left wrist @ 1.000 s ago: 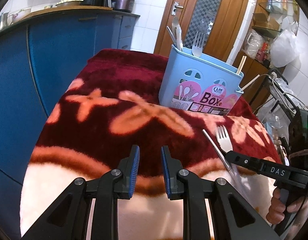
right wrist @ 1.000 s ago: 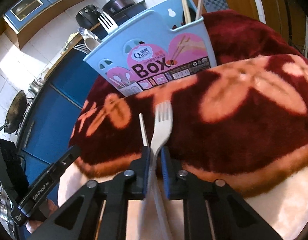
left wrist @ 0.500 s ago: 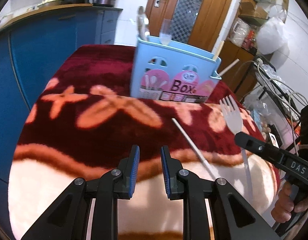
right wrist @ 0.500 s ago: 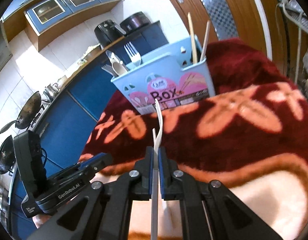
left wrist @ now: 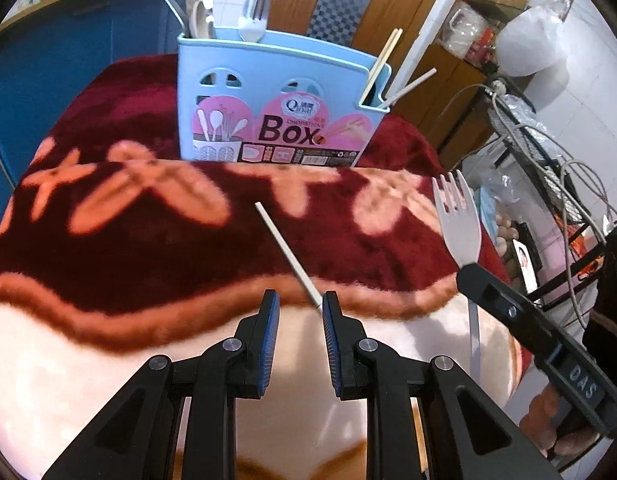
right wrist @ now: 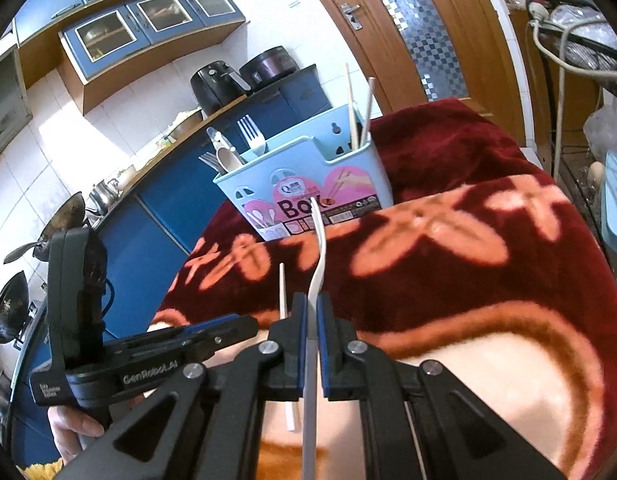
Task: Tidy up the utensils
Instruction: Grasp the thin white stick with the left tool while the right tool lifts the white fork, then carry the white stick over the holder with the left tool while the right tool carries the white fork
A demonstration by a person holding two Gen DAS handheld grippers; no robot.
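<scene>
The right gripper [right wrist: 311, 344] is clamped on the handle of a white plastic fork [left wrist: 457, 216], tines forward and clear of the surface. The left gripper [left wrist: 297, 344] stands narrowly parted with nothing between its pads; a thin white chopstick [left wrist: 286, 254] lies on the dark red flower-patterned plush blanket [left wrist: 120, 236] just ahead of it, near the blanket's front edge. The light blue plastic utensil box with the pink label [left wrist: 276, 92] stands upright toward the far edge, already holding spoons and a fork [left wrist: 252, 20] in its left compartment and chopsticks [left wrist: 382, 56] in the narrow right one.

Assessment: the step in hand is carrying the white fork to the box. It should go into the left compartment beside the other fork, brought above the rim, turned handle down and released only once well inside, to avoid tipping the box. The loose chopstick remains for the left gripper.
</scene>
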